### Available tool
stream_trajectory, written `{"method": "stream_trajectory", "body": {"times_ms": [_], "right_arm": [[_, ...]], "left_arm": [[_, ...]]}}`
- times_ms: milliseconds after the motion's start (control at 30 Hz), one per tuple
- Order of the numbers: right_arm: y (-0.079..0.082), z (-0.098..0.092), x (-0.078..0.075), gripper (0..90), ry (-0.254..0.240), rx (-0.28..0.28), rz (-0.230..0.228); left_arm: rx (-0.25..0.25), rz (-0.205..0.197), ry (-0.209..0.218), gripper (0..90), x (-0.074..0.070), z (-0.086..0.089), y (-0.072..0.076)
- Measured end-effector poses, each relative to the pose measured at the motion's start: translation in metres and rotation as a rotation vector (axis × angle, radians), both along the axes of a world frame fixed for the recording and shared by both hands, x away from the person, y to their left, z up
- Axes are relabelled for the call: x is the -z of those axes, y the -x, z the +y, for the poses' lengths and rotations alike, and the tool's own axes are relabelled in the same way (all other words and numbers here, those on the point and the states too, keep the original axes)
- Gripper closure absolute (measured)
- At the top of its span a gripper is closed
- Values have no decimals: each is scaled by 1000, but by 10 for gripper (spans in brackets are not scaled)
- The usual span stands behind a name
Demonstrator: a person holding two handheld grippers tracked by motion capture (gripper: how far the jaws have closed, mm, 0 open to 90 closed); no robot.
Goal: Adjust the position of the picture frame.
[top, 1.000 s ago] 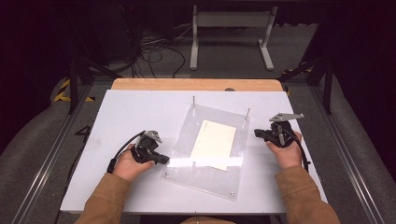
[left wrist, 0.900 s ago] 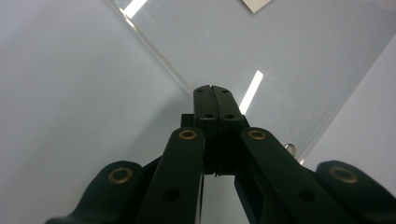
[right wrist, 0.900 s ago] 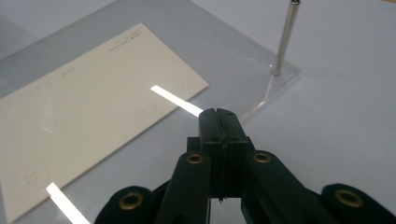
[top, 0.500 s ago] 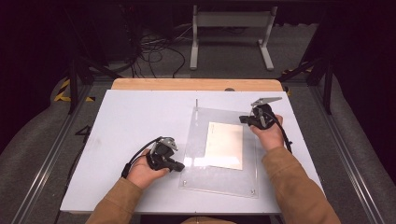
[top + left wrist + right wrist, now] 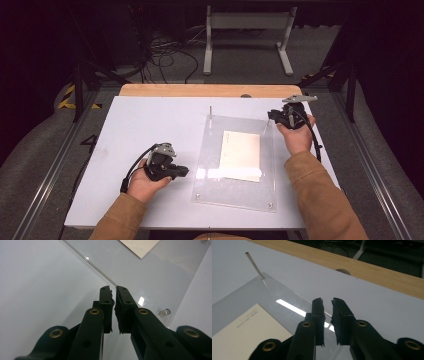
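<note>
High view: a clear plate (image 5: 240,165) lies flat on the white bench (image 5: 150,125), right of centre, with a cream sheet (image 5: 241,155) under or inside it and thin pins standing at its far corners. The left claw (image 5: 182,171) sits at the plate's left edge; its jaws have just eased apart to a thin slit with nothing between them. The right claw (image 5: 271,116), at the far right corner, has also just been opening to a narrow gap and holds nothing. I judge the plate stiff, smooth and slippery, prone to scratching. Best taken by opposite edges, as the thin rim lying flat gives little purchase.
</note>
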State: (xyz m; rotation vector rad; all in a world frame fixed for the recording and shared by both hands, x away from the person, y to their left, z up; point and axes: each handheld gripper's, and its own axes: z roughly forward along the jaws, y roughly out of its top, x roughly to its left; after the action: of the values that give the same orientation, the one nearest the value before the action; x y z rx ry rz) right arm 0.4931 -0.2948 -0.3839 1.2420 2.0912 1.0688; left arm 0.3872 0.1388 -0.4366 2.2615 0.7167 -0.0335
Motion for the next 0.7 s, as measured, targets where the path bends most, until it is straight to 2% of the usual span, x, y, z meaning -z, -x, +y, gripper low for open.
{"method": "stream_trajectory", "body": {"times_ms": [67, 133, 233, 300, 333, 400, 433, 500, 633, 700], "right_arm": [[-2, -7, 2, 658, 2, 30, -12], [-4, -9, 4, 640, -7, 33, -10], [-18, -13, 20, 616, 0, 33, 35], [-21, -12, 22, 627, 2, 27, 41], [-26, -9, 28, 672, 21, 5, 52], [-31, -7, 32, 730, 23, -21, 62], [-31, -7, 32, 730, 23, -21, 62], [-35, -5, 35, 840, 53, -38, 63], [-36, -2, 32, 847, 97, -49, 58], [-34, 1, 28, 848, 103, -63, 49]], "left_arm": [[-12, -9, 11, 809, -1, 2, 0], [-17, -14, 13, 801, -2, 2, 0], [-19, -17, 15, 796, -1, 4, 0], [-20, -14, 16, 796, -1, 4, 0], [-21, -12, 16, 794, 0, 5, 0], [-16, -16, 16, 794, 0, 6, 0], [-16, -16, 16, 795, 0, 6, 0], [-24, -14, 21, 795, 0, 7, 0], [-32, -19, 23, 802, 0, 10, 0], [-41, -12, 31, 806, 0, 9, 0]]}}
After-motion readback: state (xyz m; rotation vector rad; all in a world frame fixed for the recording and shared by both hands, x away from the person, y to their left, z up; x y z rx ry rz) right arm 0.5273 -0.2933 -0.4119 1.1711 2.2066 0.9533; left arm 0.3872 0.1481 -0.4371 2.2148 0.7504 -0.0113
